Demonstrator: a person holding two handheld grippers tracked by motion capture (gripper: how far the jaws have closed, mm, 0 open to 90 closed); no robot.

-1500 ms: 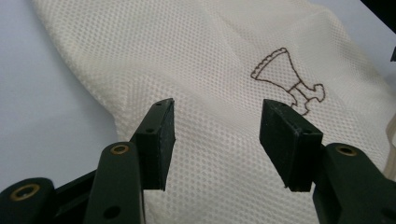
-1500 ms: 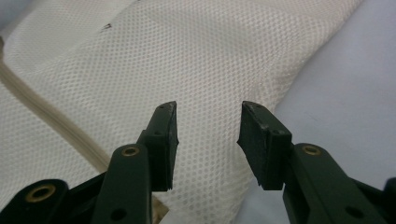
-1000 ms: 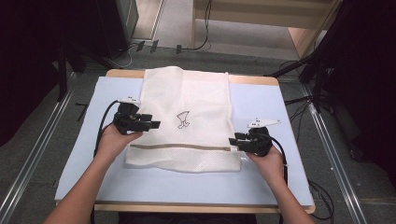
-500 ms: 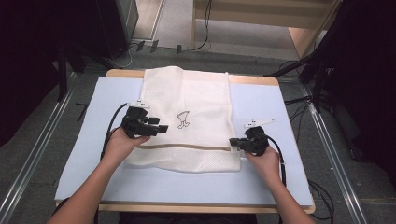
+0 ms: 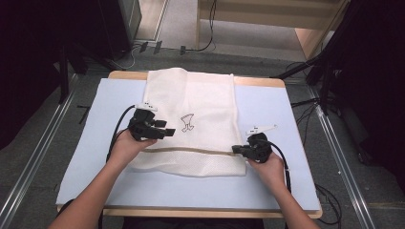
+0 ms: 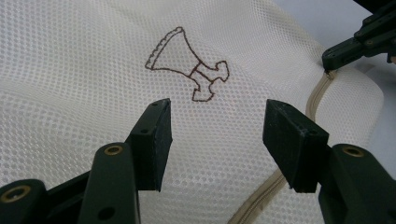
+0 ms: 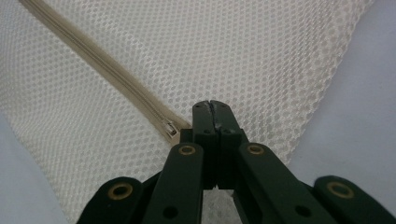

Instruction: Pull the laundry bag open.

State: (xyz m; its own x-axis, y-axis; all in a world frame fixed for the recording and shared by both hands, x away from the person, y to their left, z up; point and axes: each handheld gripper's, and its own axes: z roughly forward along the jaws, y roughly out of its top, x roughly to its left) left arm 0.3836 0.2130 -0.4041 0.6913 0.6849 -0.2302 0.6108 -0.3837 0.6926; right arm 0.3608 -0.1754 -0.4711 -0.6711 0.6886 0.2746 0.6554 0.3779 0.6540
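- Pale blue table [image 5: 86, 157] carries a cream mesh laundry bag [image 5: 200, 105], laid flat, reaching the far edge.
- Left gripper [image 6: 215, 135] hovers over the mesh, jaws wide apart, nothing between them; a brown outlined emblem [image 6: 189, 67], no readable lettering, lies just beyond the jaw tips.
- Right gripper [image 7: 215, 109] has its jaws pressed together at the bag's beige zipper [image 7: 102, 65]; the metal slider [image 7: 170, 128] sits just left of the tips. Whether they pinch its pull tab, I cannot tell.
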